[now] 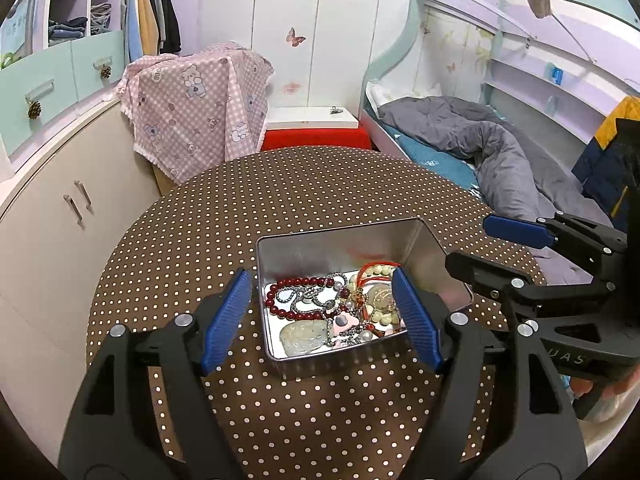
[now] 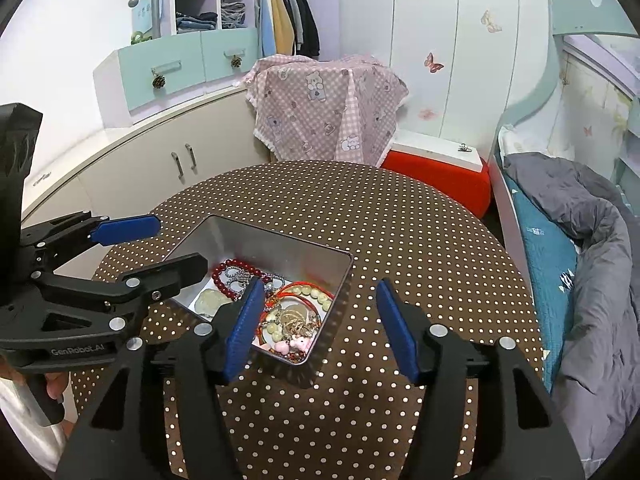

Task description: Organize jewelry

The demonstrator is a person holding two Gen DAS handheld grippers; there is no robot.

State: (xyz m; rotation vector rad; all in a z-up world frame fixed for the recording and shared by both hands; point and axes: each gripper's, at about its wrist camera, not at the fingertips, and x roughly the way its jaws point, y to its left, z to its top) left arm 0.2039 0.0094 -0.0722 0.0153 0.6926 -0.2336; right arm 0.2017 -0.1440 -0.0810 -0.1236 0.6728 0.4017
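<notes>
Since all the jewelry [image 1: 332, 312] lies gathered in the metal tin [image 1: 340, 236], the left hand-held gripper [image 1: 320, 316] and the right hand-held gripper [image 2: 320, 328] hang released, grasping nothing.

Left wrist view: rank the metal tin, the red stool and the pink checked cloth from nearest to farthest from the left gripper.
1. Metal tin, right between the open left gripper fingers, on the dotted table.
2. Red stool, beyond the table's far edge.
3. Pink checked cloth, back left; close to the stool's depth.
</notes>
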